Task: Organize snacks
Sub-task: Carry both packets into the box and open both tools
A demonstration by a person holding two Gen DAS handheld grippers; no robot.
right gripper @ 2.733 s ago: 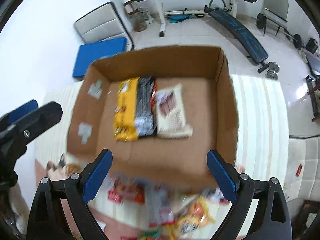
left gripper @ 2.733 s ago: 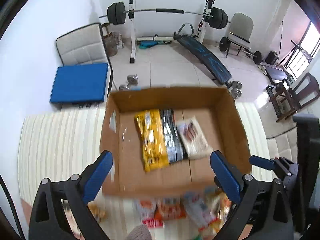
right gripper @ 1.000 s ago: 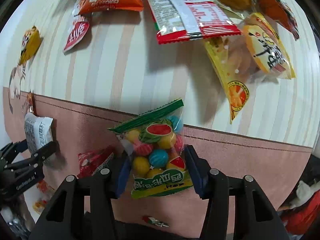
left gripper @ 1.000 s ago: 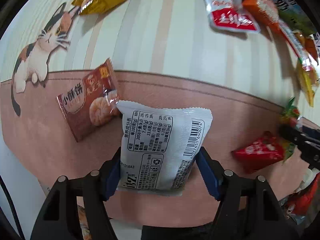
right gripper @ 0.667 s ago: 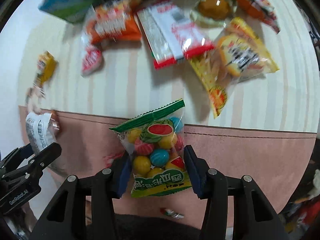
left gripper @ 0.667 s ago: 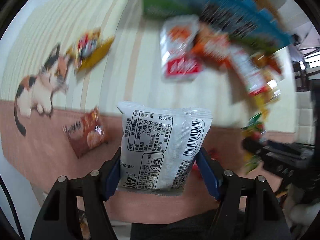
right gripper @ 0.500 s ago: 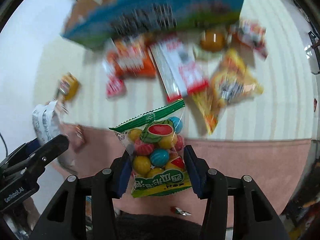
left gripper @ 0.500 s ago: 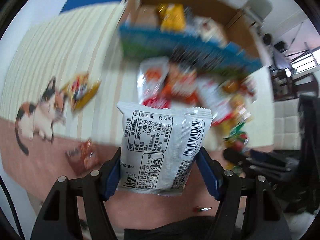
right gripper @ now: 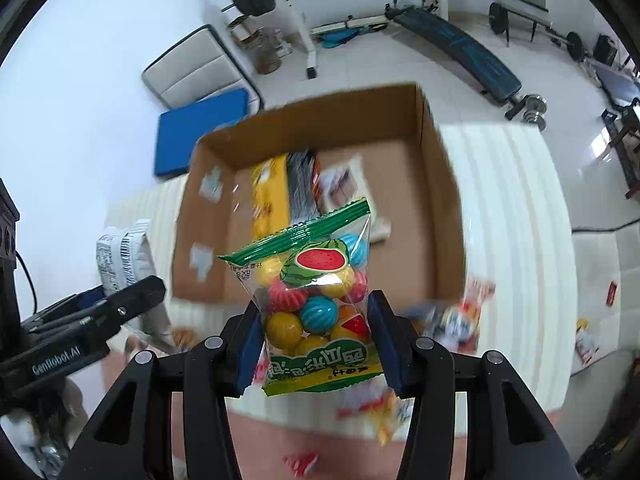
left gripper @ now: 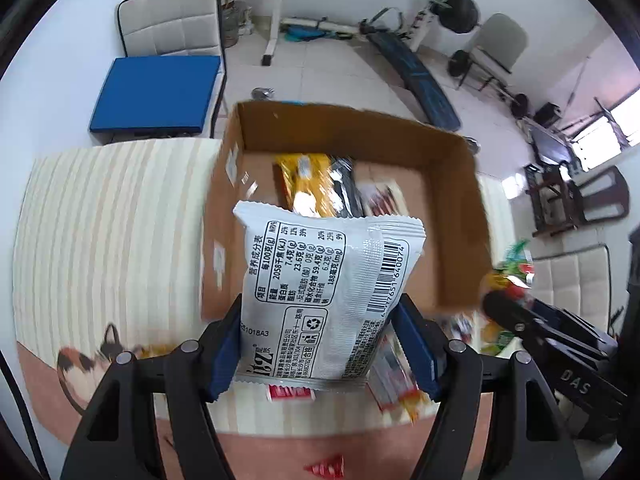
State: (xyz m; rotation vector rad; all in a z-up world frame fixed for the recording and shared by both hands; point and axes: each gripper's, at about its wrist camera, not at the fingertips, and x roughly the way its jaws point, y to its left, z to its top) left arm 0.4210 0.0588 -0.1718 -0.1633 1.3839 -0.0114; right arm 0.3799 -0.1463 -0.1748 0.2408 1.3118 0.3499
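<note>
1. Our left gripper [left gripper: 320, 344] is clamped on a white snack packet [left gripper: 326, 292], back side facing us: nutrition table, barcode, code "S1018A3".
2. Our right gripper [right gripper: 316, 336] is clamped on a bag of watermelon-print gum balls [right gripper: 318, 304], green header strip up.
3. The cardboard box [right gripper: 444, 200] lies dead ahead, beyond both packets; each stands long axis up.
4. Inside: yellow pack [right gripper: 268, 196], black pack [right gripper: 302, 188], pale pack [right gripper: 344, 186].
5. Loose snacks [right gripper: 456, 324] lie on the striped worktop cloth [right gripper: 516, 216] near the box.

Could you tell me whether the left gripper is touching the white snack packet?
Touching. The left wrist view shows the left gripper with both blue jaws pressed against the sides of the white snack packet.
</note>
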